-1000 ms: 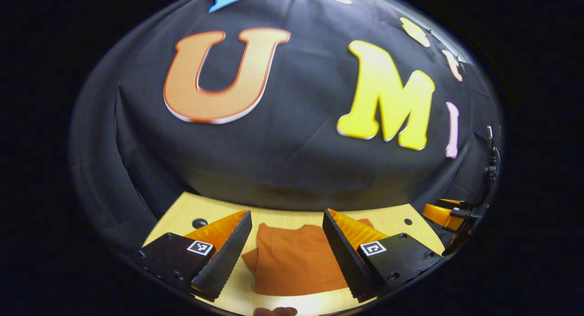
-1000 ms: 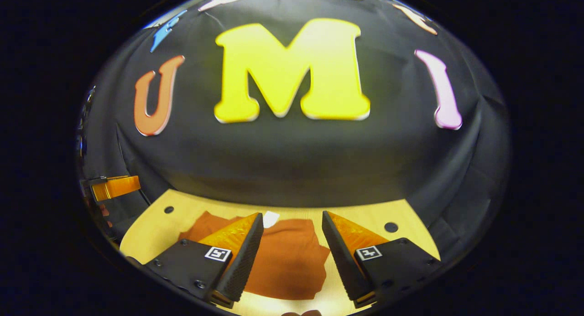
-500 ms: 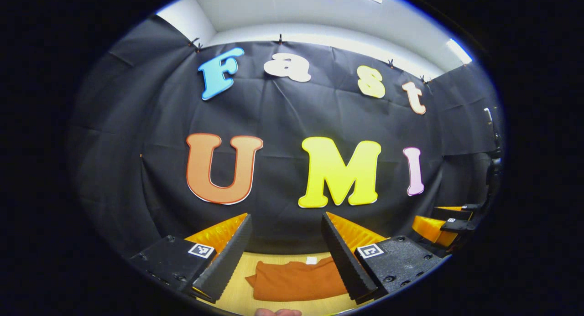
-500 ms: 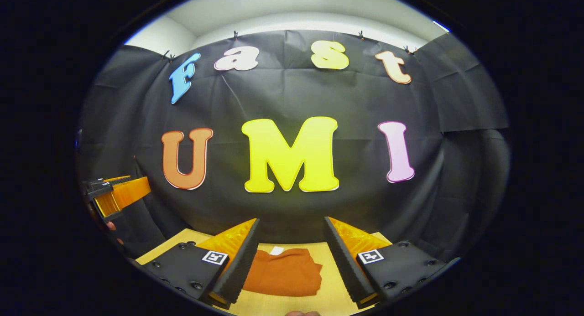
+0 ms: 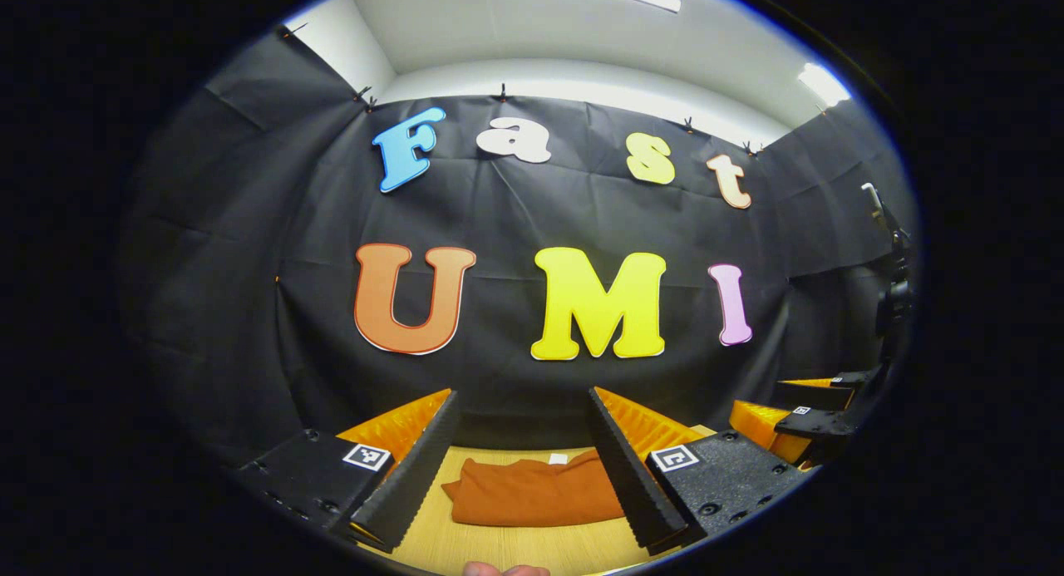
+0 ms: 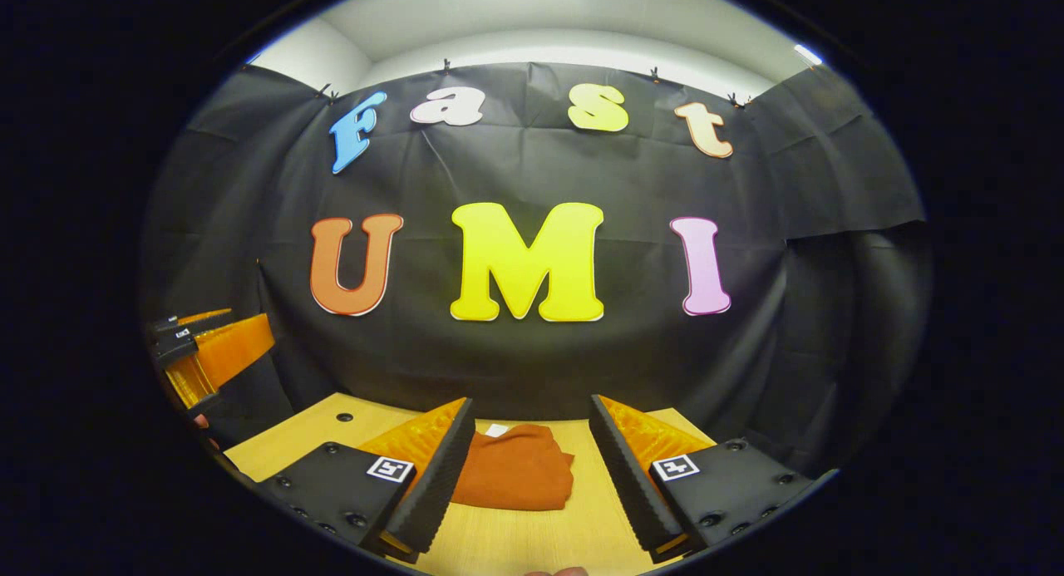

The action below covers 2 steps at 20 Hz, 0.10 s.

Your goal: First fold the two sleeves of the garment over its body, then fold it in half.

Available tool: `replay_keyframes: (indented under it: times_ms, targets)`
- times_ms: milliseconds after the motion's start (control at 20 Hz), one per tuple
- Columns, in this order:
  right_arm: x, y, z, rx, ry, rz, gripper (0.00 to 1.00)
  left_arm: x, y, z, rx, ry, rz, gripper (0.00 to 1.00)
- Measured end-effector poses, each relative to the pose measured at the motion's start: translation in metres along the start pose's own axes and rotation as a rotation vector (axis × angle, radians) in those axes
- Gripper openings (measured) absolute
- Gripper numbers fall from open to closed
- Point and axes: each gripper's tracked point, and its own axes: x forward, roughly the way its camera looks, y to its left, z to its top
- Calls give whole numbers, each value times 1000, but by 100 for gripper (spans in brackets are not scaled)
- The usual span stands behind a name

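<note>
A rust-orange garment (image 5: 532,493) lies folded into a compact rectangle on the wooden table (image 5: 499,547), with a small white tag (image 5: 558,458) at its far edge. In the left gripper view my left gripper (image 5: 519,464) hangs open above and short of it, holding nothing. The garment (image 6: 517,476) also appears in the right gripper view, lying flat beyond my open right gripper (image 6: 532,468), which is empty too. The right gripper (image 5: 819,414) shows at the right edge of the left gripper view, and the left gripper (image 6: 204,356) at the left edge of the right gripper view.
The wooden table (image 6: 324,435) has small dark holes (image 6: 344,416) in its top and ends at the black cloth wall (image 6: 532,360) behind it. A fingertip (image 5: 503,569) pokes in at the bottom of the left gripper view.
Both grippers have risen and pulled back from the folded garment, and their views have tilted up. The garment lies still on the table, smaller in both views.
</note>
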Motion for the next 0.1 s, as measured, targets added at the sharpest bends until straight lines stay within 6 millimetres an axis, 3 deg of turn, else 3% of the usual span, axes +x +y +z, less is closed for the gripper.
replay_keyframes:
  times_ms: [100]
  targets:
    - [-1,4,-1,14,7,6,88,2,-3,-4,-9,27,0,98]
